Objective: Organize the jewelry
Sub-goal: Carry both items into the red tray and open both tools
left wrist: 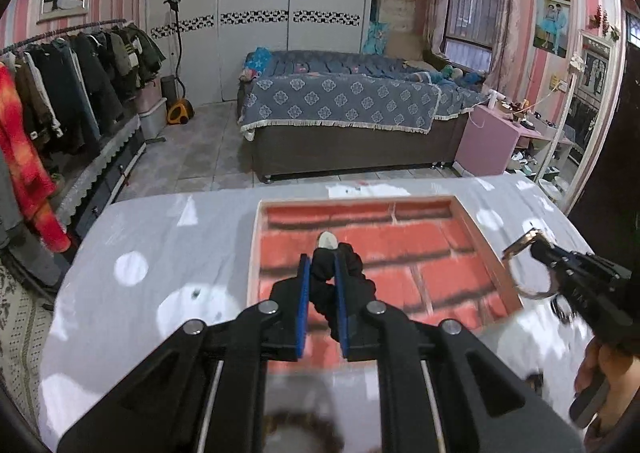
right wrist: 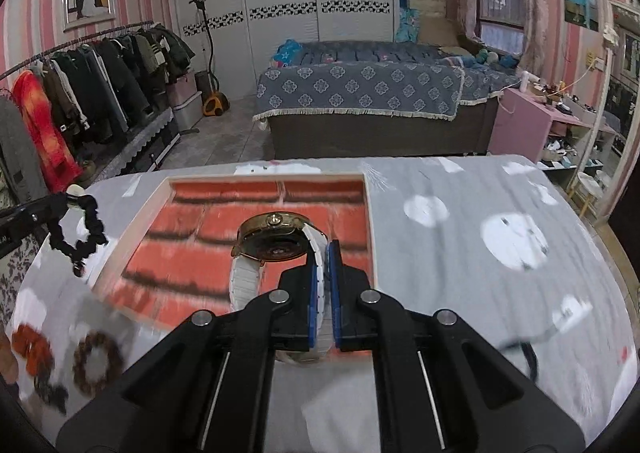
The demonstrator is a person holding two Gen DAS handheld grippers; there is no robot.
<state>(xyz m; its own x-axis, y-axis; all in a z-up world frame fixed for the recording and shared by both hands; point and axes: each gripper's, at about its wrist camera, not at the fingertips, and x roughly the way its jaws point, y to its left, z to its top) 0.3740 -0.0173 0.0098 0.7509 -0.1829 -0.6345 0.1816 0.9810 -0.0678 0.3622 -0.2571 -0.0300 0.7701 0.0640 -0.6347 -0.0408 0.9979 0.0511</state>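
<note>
A shallow tray [left wrist: 486, 249] with a red brick-pattern floor lies on the grey table; it also shows in the right wrist view [right wrist: 370, 221]. My left gripper [left wrist: 323, 257] is shut on a black scrunchie [left wrist: 352, 273] with a white bead, held above the tray; the scrunchie also shows in the right wrist view [right wrist: 80, 229]. My right gripper [right wrist: 324, 249] is shut on the white strap of a gold-cased watch [right wrist: 276, 239], held above the tray. The right gripper [left wrist: 538, 245] and watch [left wrist: 524, 277] also show at the tray's right edge.
Several scrunchies lie near the table's front left: an orange one [right wrist: 34, 349], a brown one [right wrist: 98, 361] and a dark one [right wrist: 52, 393]. A dark curved item [right wrist: 528, 357] lies at the front right. A bed, clothes rack and pink nightstand stand beyond the table.
</note>
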